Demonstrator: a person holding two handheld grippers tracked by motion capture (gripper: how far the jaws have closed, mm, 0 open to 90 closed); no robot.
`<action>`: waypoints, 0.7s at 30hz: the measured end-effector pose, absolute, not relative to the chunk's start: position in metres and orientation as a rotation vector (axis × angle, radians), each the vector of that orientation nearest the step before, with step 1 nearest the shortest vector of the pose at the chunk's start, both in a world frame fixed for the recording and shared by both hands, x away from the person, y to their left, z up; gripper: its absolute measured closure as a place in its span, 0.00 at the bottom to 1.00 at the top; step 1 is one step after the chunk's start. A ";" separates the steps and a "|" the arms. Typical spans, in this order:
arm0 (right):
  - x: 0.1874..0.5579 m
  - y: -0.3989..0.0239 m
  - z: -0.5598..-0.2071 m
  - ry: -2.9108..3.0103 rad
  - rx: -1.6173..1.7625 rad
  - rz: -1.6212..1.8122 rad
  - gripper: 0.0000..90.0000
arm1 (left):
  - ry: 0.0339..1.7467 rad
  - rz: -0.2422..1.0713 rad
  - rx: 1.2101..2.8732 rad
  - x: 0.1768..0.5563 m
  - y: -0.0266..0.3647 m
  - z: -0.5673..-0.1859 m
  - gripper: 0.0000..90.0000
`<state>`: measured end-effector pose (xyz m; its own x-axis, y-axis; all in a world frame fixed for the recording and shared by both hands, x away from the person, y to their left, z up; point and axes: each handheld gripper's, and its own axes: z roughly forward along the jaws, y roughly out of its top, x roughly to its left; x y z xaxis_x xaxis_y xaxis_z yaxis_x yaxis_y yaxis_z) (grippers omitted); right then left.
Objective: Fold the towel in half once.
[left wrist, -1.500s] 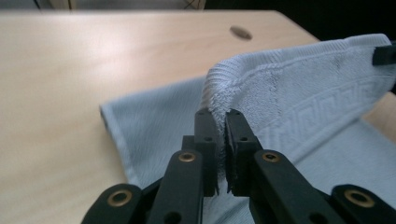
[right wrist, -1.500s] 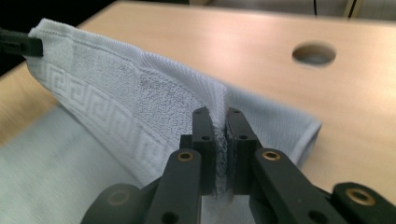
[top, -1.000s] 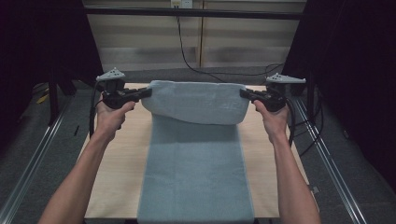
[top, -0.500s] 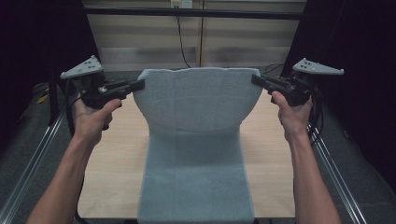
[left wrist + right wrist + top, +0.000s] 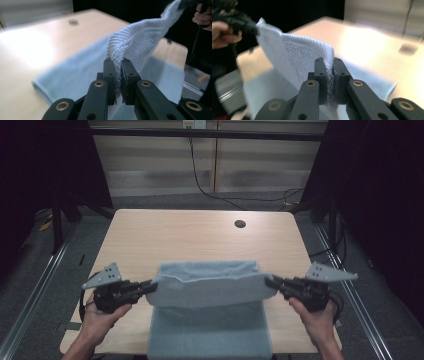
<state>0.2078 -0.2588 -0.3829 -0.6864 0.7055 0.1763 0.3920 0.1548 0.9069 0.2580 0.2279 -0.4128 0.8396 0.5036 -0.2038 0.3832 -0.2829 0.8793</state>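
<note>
A light blue towel (image 5: 210, 287) lies over the near edge of the wooden table (image 5: 200, 235). Its lifted edge is stretched between my two grippers, above the part that lies flat. The left gripper (image 5: 149, 287) is shut on the towel's left corner, and the right gripper (image 5: 269, 281) is shut on its right corner. In the left gripper view the jaws (image 5: 118, 75) pinch ribbed towel cloth (image 5: 140, 42), with the other gripper (image 5: 190, 3) far off at the top right. In the right gripper view the jaws (image 5: 329, 75) pinch the towel (image 5: 294, 52), with the other gripper (image 5: 239, 20) at the top left.
A small round hole (image 5: 240, 224) sits in the table top near the far right. Black cables (image 5: 200, 175) run down the wall behind. Metal rails (image 5: 40, 280) flank the table on both sides.
Both grippers have come from the table's far side toward the person and down, carrying the towel's edge with them. The towel now doubles over near the front edge.
</note>
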 end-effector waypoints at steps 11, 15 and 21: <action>0.144 -0.260 -0.447 2.322 1.123 1.502 0.75 | 0.640 -0.044 1.960 0.204 0.227 -0.465 0.88; 0.140 -0.258 -0.438 2.289 1.108 1.566 0.64 | 0.623 -0.058 1.937 0.203 0.234 -0.458 0.82; 0.151 -0.256 -0.426 2.262 1.074 1.591 0.62 | 0.621 -0.075 1.875 0.211 0.239 -0.452 0.73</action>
